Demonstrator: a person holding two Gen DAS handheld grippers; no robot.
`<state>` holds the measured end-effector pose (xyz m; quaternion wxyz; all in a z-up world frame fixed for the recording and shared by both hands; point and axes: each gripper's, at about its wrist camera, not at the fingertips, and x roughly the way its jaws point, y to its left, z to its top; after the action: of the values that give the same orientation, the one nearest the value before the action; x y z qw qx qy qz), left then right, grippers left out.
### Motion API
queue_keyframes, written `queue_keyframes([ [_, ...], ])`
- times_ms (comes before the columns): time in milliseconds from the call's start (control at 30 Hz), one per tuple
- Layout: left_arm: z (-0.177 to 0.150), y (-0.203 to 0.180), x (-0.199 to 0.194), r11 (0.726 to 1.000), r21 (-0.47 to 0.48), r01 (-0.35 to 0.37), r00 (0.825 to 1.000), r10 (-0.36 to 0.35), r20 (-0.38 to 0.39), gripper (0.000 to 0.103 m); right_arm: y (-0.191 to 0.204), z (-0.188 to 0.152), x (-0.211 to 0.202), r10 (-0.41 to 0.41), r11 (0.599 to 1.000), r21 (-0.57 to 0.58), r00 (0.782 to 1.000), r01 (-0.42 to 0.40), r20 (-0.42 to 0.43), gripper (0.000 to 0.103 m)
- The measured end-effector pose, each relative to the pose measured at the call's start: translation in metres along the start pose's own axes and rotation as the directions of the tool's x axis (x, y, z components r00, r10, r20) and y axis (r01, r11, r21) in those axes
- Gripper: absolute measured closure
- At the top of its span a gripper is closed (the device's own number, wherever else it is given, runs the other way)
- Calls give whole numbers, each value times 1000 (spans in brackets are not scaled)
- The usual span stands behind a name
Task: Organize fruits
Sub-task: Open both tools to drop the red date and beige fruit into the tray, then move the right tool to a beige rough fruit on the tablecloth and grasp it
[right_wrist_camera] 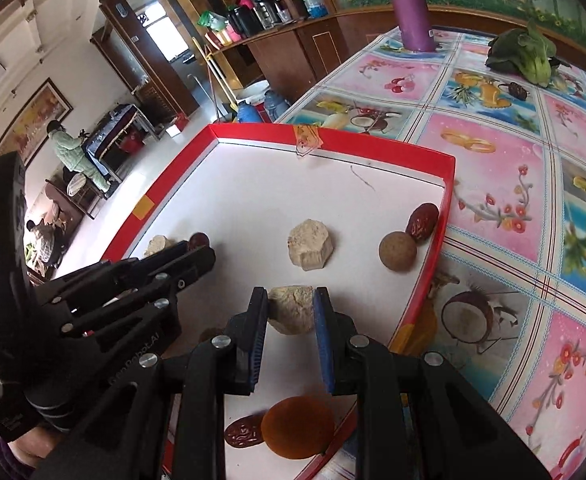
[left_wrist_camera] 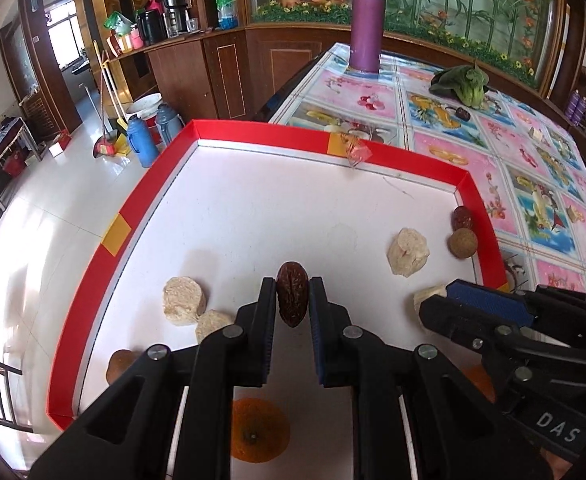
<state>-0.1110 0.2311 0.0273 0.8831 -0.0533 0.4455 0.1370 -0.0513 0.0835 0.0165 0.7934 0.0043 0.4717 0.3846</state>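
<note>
Red-rimmed white cardboard tray [left_wrist_camera: 145, 188] filling the left wrist view. Left gripper [left_wrist_camera: 292, 300] clamped on a wrinkled dark-red dried date [left_wrist_camera: 291, 298], nipped by its sides, probably for carrying to its kind. Three pale beige crumbly chunks: two at nine o'clock [left_wrist_camera: 184, 300], one at two o'clock [left_wrist_camera: 407, 254]. At two o'clock too, against the rim, a second date [left_wrist_camera: 461, 218] and a round brown ball fruit [left_wrist_camera: 462, 243]. Orange dried slice [left_wrist_camera: 259, 432] at six.

Over to the right wrist view. Right gripper [right_wrist_camera: 291, 308] closed narrow around another pale chunk [right_wrist_camera: 291, 309], seemingly just gripped. Dates: three plain, a fourth glimpsed at ten o'clock.
</note>
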Motion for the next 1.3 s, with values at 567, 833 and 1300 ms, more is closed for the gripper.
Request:
queue_keyframes([
  [567,-2,13,-23,997,-52,-65,997,67,38,39,-5,0,-20,105,994,10,994,-106,41,68],
  [833,-6,16,-67,994,-70,-84,986,93,137,20,-49,-7,-84,137,988,45,968,-149,209,62],
  [1300,-8,-14,-103,998,-25,-58,974,62,217,10,-179,-46,-184,-151,950,309,931,44,332,57],
])
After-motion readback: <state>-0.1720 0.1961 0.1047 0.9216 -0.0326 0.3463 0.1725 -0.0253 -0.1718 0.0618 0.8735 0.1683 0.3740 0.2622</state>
